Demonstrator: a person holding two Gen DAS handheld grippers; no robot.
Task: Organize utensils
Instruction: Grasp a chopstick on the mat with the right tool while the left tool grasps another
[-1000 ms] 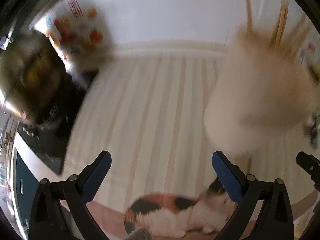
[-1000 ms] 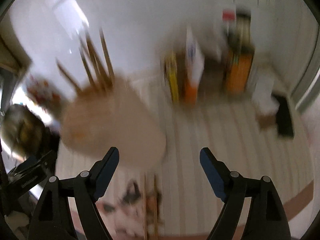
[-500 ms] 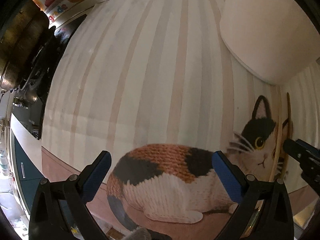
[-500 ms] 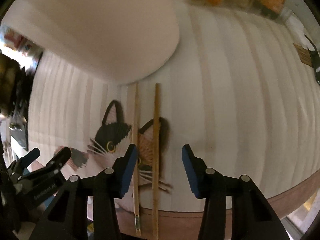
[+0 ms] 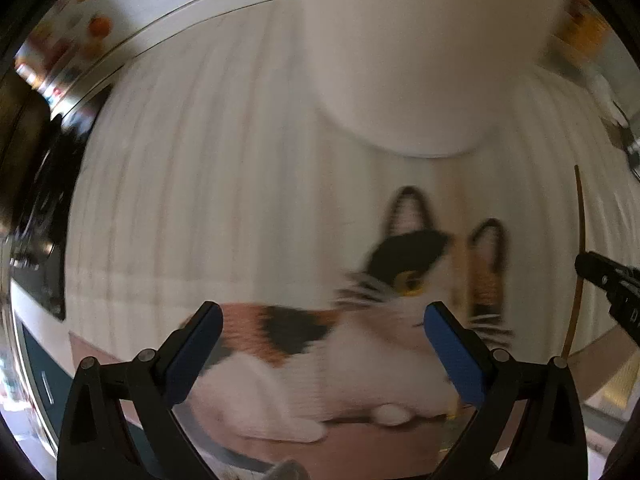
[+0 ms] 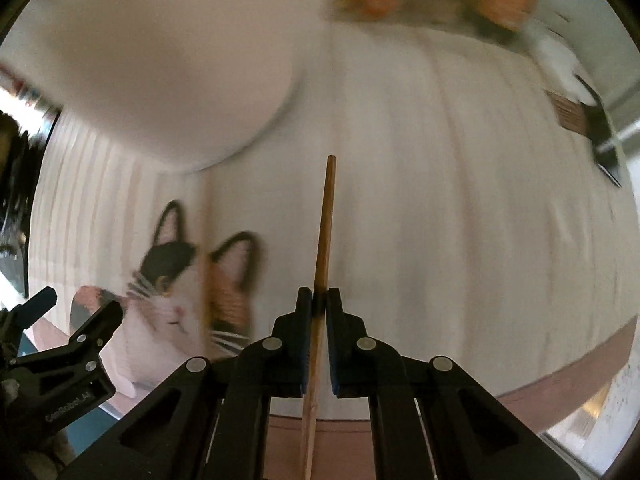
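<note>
- Wooden chopstick clamped between right gripper fingers, pointing forward, lifted off the striped cat-print mat.
- Second chopstick lies on the mat across the cat's head; blurred.
- White utensil holder stands just beyond, upper left.
- Left gripper fingers spread wide, holding nothing, over the cat print.
- Tabletop edge visible past the mat.

Two chopsticks show: one gripped between the right claw's pads, one blurred lying on the mat across the cat picture. One pale round holder. One striped cat mat. Two claws, the left claw spread wide
</note>
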